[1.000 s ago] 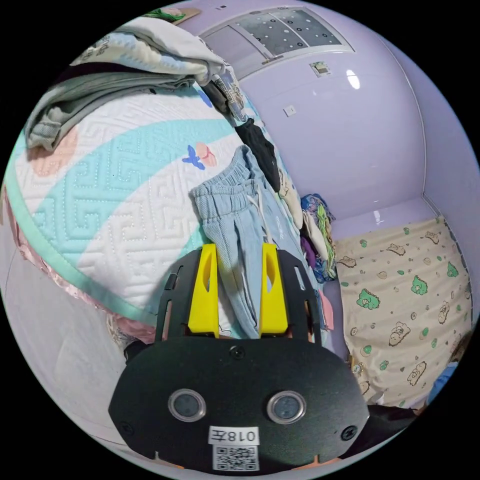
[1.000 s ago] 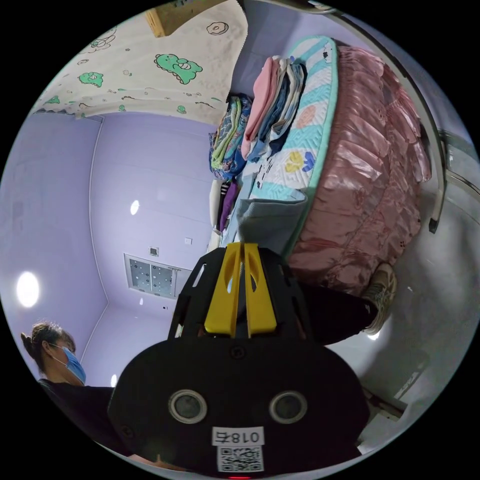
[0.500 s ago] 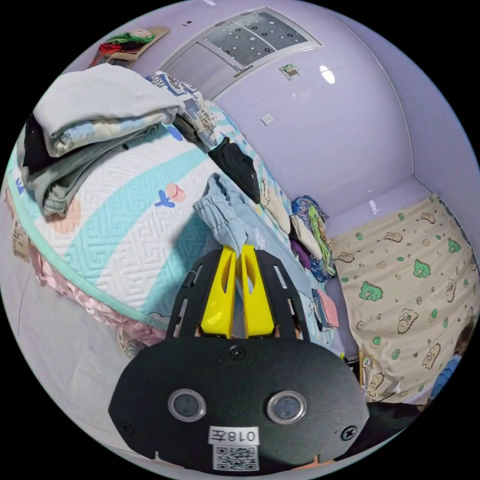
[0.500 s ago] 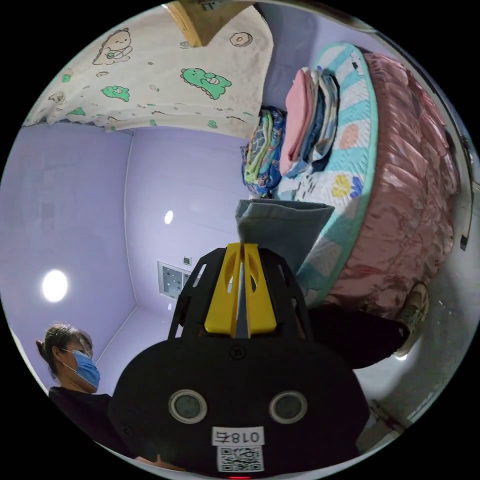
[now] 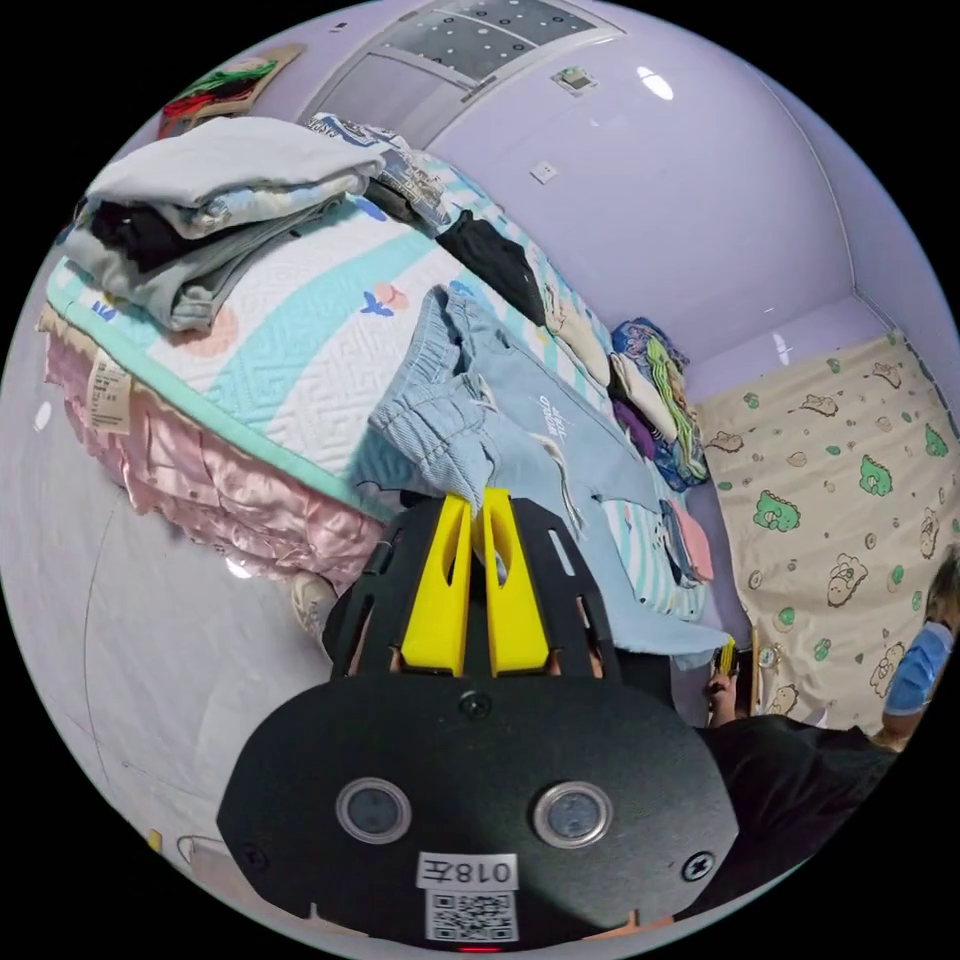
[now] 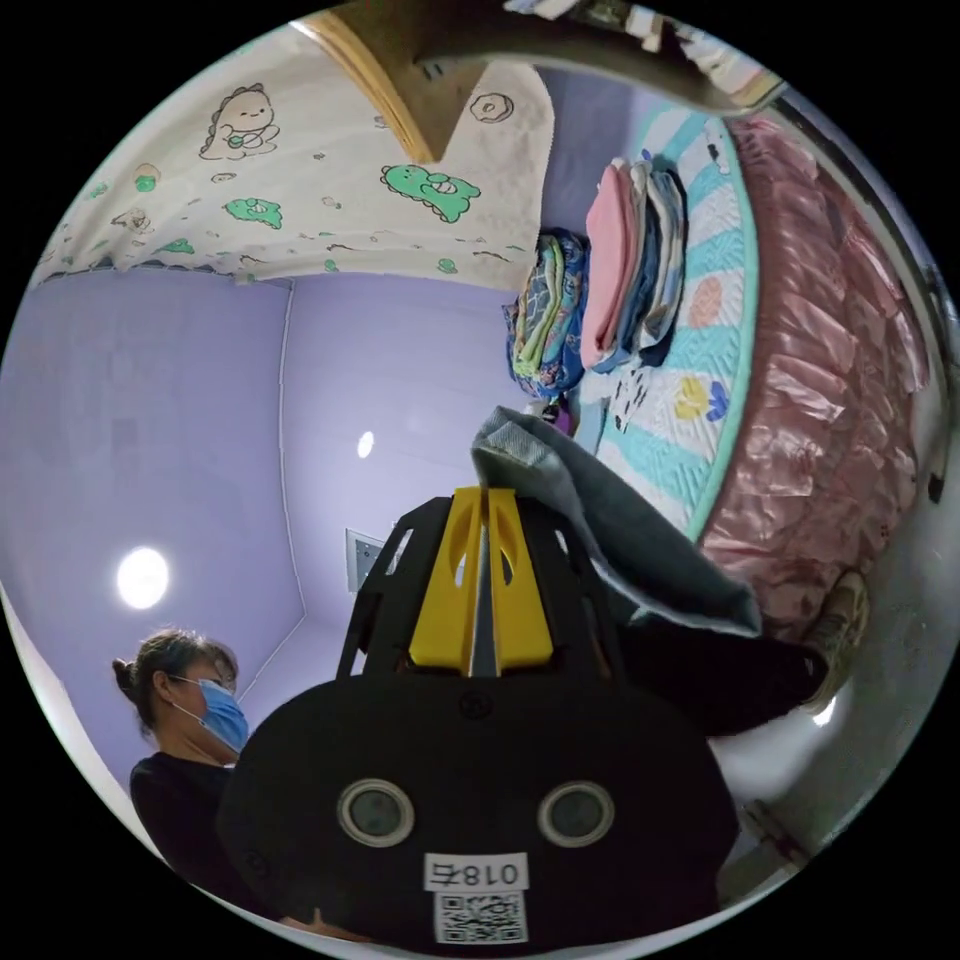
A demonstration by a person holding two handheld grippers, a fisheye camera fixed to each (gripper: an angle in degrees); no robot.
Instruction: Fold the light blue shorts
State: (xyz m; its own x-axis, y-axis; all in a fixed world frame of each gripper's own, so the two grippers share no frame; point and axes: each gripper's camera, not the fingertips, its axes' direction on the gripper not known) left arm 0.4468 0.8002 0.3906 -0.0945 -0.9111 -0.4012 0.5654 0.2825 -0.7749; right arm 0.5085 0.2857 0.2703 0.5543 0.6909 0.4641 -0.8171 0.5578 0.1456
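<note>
Lilac walls (image 5: 700, 220), quilted bed (image 5: 300, 340), dinosaur curtain (image 6: 300, 200)

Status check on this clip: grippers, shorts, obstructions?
Left gripper shut on light blue denim shorts at waistband. Right gripper shut on hem. Shorts partly lifted off quilted bed. Nothing blocking.

- white sticker (image 5: 467, 872) sat on the black body of the left gripper (image 5: 478, 500): a short printed code above a square scan pattern; not transcribed.
- a matching white label (image 6: 475, 873) sat on the body of the right gripper (image 6: 487, 495), same layout.
- small white print (image 5: 553, 415) was on the light blue shorts (image 5: 470, 440); too small to read.
- pale tag (image 5: 108, 378) hung on the pink bed skirt (image 5: 200, 480); its lines were illegible.
</note>
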